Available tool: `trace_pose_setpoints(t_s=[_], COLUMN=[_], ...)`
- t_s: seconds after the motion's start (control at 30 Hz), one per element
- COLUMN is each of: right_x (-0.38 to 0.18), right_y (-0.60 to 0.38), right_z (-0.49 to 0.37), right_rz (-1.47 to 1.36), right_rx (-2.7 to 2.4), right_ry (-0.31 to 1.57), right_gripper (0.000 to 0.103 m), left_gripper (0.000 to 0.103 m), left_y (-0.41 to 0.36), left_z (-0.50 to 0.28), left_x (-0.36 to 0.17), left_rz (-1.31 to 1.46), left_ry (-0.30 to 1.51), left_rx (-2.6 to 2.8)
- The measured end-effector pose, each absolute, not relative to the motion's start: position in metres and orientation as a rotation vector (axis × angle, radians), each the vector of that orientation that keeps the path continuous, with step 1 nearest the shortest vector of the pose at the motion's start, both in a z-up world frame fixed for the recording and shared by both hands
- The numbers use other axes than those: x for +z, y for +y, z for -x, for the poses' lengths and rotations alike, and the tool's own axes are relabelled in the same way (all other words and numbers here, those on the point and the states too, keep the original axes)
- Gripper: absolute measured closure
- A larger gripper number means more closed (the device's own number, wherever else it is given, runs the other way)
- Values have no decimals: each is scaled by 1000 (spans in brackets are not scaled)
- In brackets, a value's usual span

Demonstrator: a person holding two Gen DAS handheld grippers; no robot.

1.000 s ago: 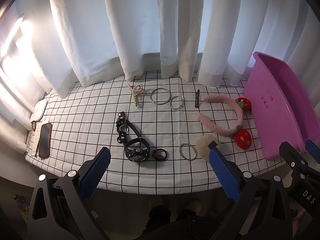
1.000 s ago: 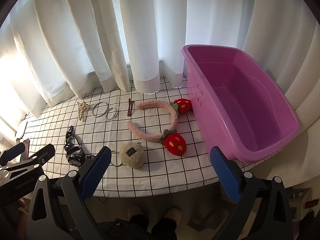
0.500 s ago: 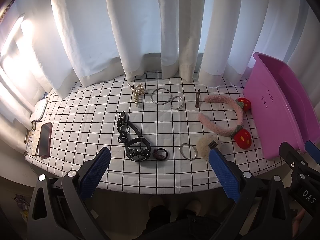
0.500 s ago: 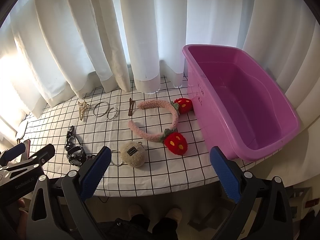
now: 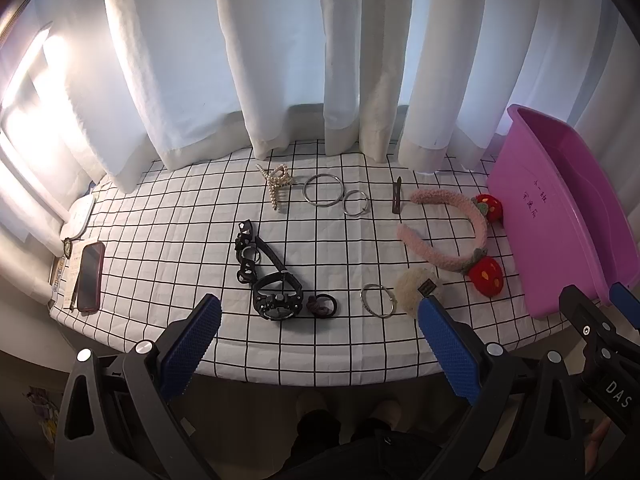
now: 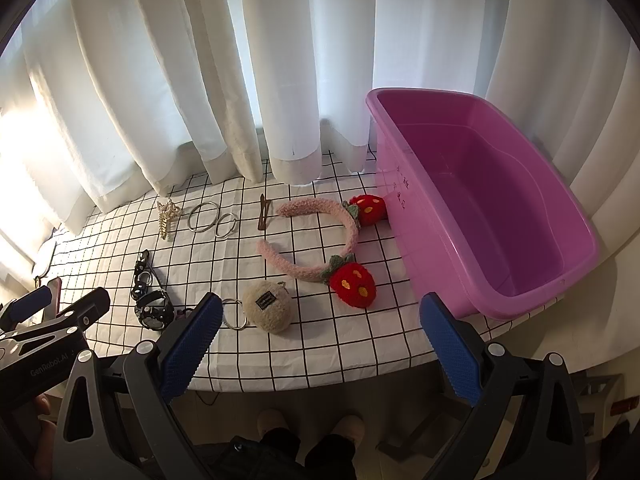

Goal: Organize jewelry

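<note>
Jewelry lies spread on a checked tablecloth [image 5: 168, 248]. There is a pearl claw clip [image 5: 277, 181], two silver hoops [image 5: 322, 190], a brown hair clip [image 5: 396, 195], a pink strawberry headband [image 6: 320, 240], a black watch [image 5: 277, 295] with a black strap [image 5: 247, 250], a dark hair tie [image 5: 322, 305], and a cream pompom keyring [image 6: 267, 307]. A purple bin [image 6: 480, 200] stands empty at the right. My left gripper [image 5: 318, 352] and right gripper [image 6: 318, 350] are both open and empty, held before the table's front edge.
White curtains [image 5: 280, 60] hang behind the table. A red-cased phone [image 5: 90, 276] and a white object [image 5: 80, 216] lie at the table's left end. The person's feet [image 6: 308, 428] show below the front edge.
Both grippers have crept slightly forward toward the table. Nothing on the table has moved.
</note>
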State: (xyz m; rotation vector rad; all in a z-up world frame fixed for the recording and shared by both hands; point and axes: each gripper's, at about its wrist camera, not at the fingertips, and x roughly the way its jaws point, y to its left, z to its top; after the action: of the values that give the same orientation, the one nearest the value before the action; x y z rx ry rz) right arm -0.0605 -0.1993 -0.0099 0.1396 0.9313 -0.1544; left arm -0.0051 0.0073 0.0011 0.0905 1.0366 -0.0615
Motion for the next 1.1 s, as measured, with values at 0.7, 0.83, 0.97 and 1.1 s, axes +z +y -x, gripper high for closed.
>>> trace_pose_setpoints(t_s=[0.7,0.83,0.97,1.1], right_x=[-45,-64,-85,-102], right_y=[-177,-171,-169,-168], right_z=[56,53,51,50], right_rz=[-112,-119,-156,-175], right_rx=[-78,-35,-4,14], right_ry=[982,1009,1043,1048], right_gripper=[9,9,9,9], left_gripper=[6,6,6,6], left_y=[53,71,95,115], left_z=[7,9,10,9], left_x=[-38,-55,-73,-90], left_rz=[-7,13,45,71], left_ry=[1143,1152,1150,1140], left_rx=[9,40,88,111])
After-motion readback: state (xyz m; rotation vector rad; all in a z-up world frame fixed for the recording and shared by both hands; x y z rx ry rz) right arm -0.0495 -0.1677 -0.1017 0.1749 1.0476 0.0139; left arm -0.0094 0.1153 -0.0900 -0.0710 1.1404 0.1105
